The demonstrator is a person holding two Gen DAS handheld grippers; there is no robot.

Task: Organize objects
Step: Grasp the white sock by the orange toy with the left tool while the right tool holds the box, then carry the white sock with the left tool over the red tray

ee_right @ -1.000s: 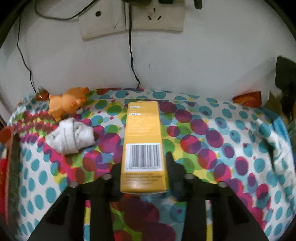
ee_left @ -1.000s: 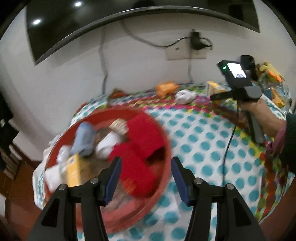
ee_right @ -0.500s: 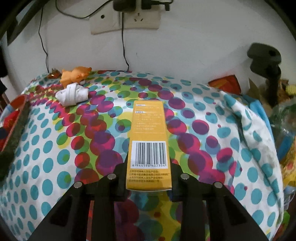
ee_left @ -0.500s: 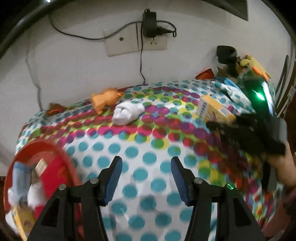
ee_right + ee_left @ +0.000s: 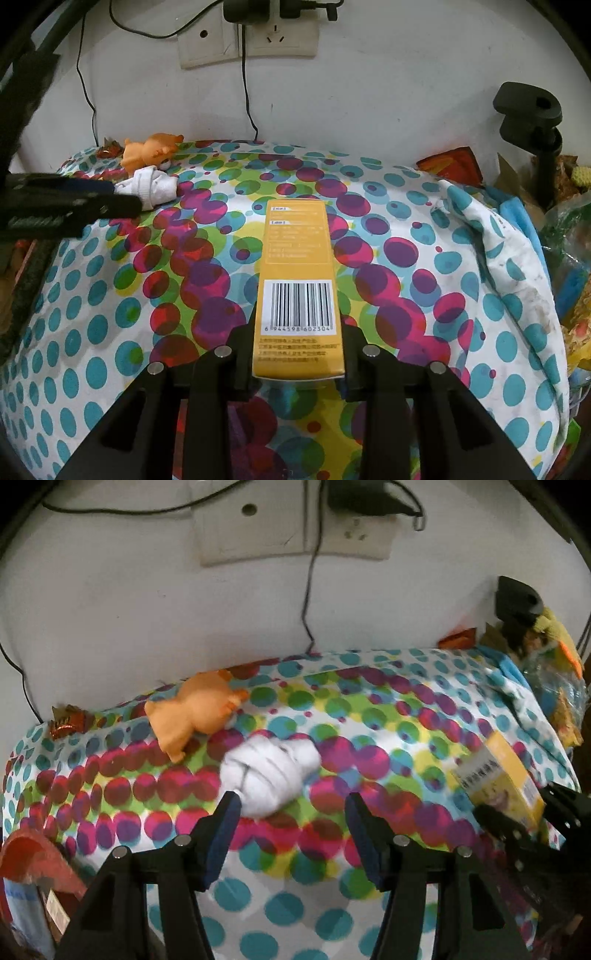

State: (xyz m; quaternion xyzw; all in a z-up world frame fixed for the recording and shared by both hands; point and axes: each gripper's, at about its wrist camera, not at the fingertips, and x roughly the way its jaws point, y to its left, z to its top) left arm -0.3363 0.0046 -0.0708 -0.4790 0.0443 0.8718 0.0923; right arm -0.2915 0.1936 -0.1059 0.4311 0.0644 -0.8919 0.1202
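Note:
My right gripper [image 5: 297,328] is shut on a yellow box [image 5: 297,277] with a barcode and holds it over the dotted cloth; the box also shows in the left wrist view [image 5: 496,775]. My left gripper [image 5: 291,805] is open and empty, its fingertips just short of a rolled white sock [image 5: 269,771], which also shows in the right wrist view [image 5: 151,186]. An orange toy animal [image 5: 192,712] lies behind the sock near the wall. The left gripper shows at the left edge of the right wrist view [image 5: 70,206].
A red basket rim [image 5: 33,856] with items inside sits at lower left. Wall sockets and cables [image 5: 310,590] hang behind the table. A black clamp stand [image 5: 532,122] and a cluttered pile [image 5: 569,229] stand at the right. A small wrapper [image 5: 66,723] lies at the far left.
My left gripper has swung away from the red basket, across the table, up to the white sock. My right gripper has drawn back from the wall, still holding the yellow box.

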